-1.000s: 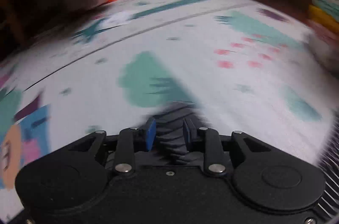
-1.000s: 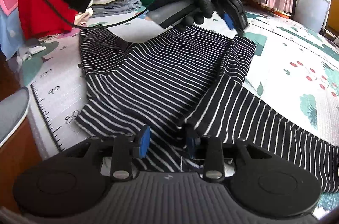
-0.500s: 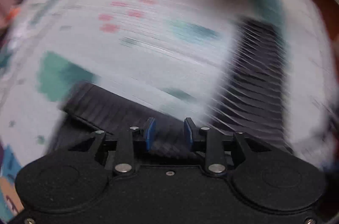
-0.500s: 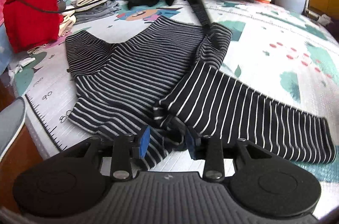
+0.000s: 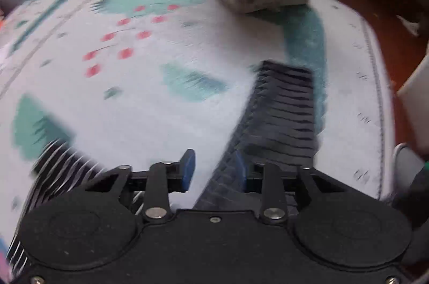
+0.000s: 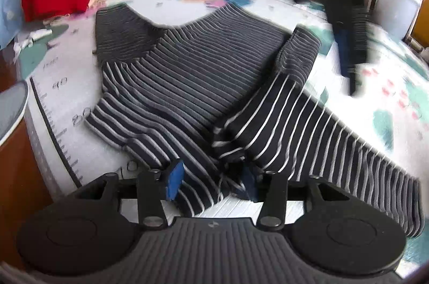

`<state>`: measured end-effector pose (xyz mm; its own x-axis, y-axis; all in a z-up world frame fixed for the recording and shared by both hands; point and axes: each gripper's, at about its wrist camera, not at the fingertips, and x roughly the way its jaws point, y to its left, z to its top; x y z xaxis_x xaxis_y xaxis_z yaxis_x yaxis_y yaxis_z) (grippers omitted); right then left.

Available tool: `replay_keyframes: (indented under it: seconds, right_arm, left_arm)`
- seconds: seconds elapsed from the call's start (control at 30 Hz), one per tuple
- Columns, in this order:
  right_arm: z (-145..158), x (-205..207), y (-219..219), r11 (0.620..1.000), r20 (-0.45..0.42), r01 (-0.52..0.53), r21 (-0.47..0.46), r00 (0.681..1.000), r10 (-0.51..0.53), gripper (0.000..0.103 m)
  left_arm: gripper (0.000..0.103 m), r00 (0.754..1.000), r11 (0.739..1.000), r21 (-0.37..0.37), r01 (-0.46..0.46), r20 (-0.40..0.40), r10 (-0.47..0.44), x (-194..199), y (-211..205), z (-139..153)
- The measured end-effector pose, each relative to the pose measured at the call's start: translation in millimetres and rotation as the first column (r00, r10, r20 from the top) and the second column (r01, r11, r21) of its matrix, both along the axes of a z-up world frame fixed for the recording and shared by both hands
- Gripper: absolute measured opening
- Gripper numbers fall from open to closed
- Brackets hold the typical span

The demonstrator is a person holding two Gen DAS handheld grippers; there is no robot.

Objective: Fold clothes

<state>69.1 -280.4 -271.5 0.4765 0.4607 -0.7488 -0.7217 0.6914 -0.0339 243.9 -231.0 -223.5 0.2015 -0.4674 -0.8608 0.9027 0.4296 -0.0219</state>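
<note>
Striped shirt [image 6: 203,85] near mat [image 6: 45,128] edge, right gripper [image 6: 211,182] spread.

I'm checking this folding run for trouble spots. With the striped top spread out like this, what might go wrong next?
1. The long sleeve lies stretched out sideways over the mat; folding the body first may leave it trailing outside the fold.
2. Cloth is bunched at the right tongs, so a grab there might catch extra layers of the striped top.
3. The left tongs are motion-blurred; a hasty pinch could miss the sleeve.
</note>
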Motion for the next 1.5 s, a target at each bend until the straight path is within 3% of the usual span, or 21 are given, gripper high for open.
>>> replay_keyframes:
  seconds: [0.1, 0.2, 0.37, 0.47, 0.67, 0.77, 0.8, 0.97, 1.1, 1.27, 1.5]
  right_arm:
    - [0, 1, -1, 1.000, -0.003, 0.007, 0.012, 1.000, -0.007, 0.052]
    - [-1, -3, 1, 1.000, 0.014, 0.007, 0.011, 1.000, -0.007, 0.052]
    - [1, -4, -1, 1.000, 0.013, 0.008, 0.016, 1.000, -0.009, 0.052]
    - [1, -4, 0, 1.000, 0.016, 0.005, 0.017, 1.000, -0.006, 0.052]
    - [4, -3, -13, 0.997, 0.004, 0.057, 0.048, 0.998, -0.057, 0.053]
    - [2, -2, -19, 0.994, -0.011, 0.087, 0.062, 0.996, -0.087, 0.053]
    - [2, -2, -18, 0.994, -0.010, 0.089, 0.063, 0.996, -0.089, 0.053]
    - [1, -1, -15, 0.995, -0.004, 0.080, 0.062, 0.997, -0.080, 0.055]
    - [2, 0, -12, 0.995, 0.002, 0.074, 0.061, 0.997, -0.074, 0.055]
    - [3, 1, -6, 0.998, 0.025, 0.045, 0.045, 0.999, -0.047, 0.056]
    - [1, -4, 10, 0.997, 0.036, -0.072, -0.011, 0.997, 0.073, 0.057]
  left_arm:
    - [0.043, 0.996, 0.997, 0.010, 0.071, -0.046, -0.070, 7, -40, -15]
    - [0.043, 0.998, 0.999, 0.019, 0.038, -0.056, -0.037, 22, -74, -38]
    - [0.042, 0.993, 0.996, 0.033, 0.088, -0.077, -0.085, 27, -99, -54]
    - [0.028, 0.991, 0.993, 0.041, 0.108, -0.079, -0.105, 25, -104, -53]
    - [0.028, 0.987, 0.991, 0.046, 0.127, -0.104, -0.122, 23, -112, -53]
    - [0.004, 0.986, 0.989, 0.036, 0.144, -0.096, -0.140, 19, -111, -51]
    - [0.004, 0.985, 0.988, 0.028, 0.151, -0.091, -0.148, 17, -110, -48]
    - [0.004, 0.994, 0.993, -0.111, 0.046, -0.093, -0.056, 28, -68, -21]
    - [0.004, 0.992, 0.963, -0.252, -0.097, -0.107, 0.072, 46, -12, 9]
    - [0.004, 0.986, 0.949, -0.277, -0.153, -0.107, 0.128, 55, 34, 31]
    - [0.004, 0.975, 0.925, -0.311, -0.219, -0.095, 0.198, 61, 95, 61]
